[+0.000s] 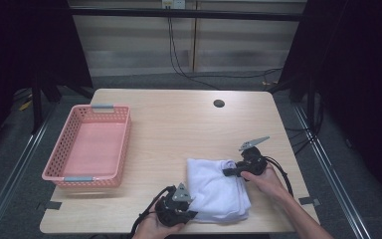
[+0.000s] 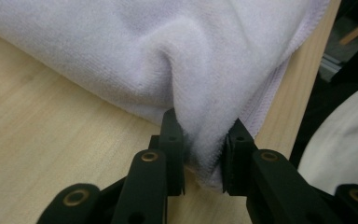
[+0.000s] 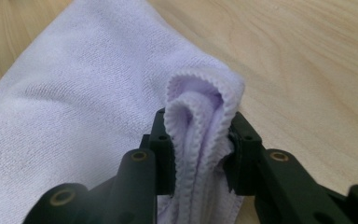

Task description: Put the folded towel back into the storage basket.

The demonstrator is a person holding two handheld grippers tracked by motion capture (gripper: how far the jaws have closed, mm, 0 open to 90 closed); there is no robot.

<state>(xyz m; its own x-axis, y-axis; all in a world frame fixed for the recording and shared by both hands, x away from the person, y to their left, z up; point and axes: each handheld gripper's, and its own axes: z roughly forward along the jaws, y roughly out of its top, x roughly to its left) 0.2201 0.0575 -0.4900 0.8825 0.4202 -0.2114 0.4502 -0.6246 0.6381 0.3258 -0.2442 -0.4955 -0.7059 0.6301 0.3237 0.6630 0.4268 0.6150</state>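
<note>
A folded white towel [image 1: 218, 189] lies on the wooden table [image 1: 179, 129] near its front edge. My left gripper [image 1: 186, 209] sits at the towel's near left corner, its jaws shut on a fold of the towel [image 2: 200, 149] beside the hemmed edge. My right gripper [image 1: 227, 172] is at the towel's far right corner. Its jaws are shut on the bunched, layered hem of the towel [image 3: 198, 126]. A hand holds each gripper from the bottom of the high view.
A pink plastic basket [image 1: 64, 149] stands on the left side of the table with nothing in it. A round cable hole [image 1: 219, 103] is near the table's far edge. The table's front edge runs just past the towel [image 2: 298, 79].
</note>
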